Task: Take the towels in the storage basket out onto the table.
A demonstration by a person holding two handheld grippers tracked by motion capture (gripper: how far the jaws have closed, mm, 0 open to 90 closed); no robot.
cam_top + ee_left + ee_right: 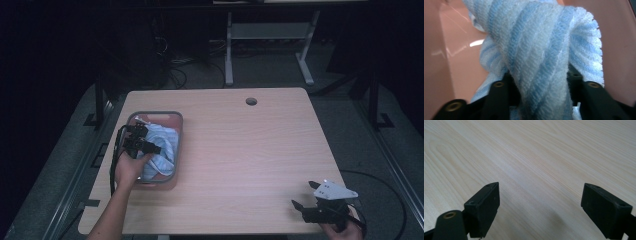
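Far left of the high view: dark floor beside the table's [240, 150] left edge. On the left part of the tabletop, a pink bin with a grey rim [178, 131], set near the left edge and slightly skewed to it, front corner close to the front-left of the table. Inside the bin, a blue-and-white striped towel [162, 145], bunched, filling most of the basin, a strip of pink floor exposed at the far end.

Left gripper [150, 147] lowered into the bin over its near-left side, held by the left hand [131, 167] at the near rim. In the left gripper view, jaws clamped on a twisted fold of the towel [541, 50], cloth bulging up between and over both jaws; pink bin walls [439, 50] close on either side, little lateral room.

Centre of the table: bare wood, wide open space from the bin's right rim to the right gripper. A round cable hole [251, 101] near the far edge.

Right gripper [302, 196] at the front-right corner, close to the front edge and right edge, grey three-cornered plate on top, well apart from the bin. In the right gripper view, jaws spread wide, nothing between them, above bare wood grain [536, 157].
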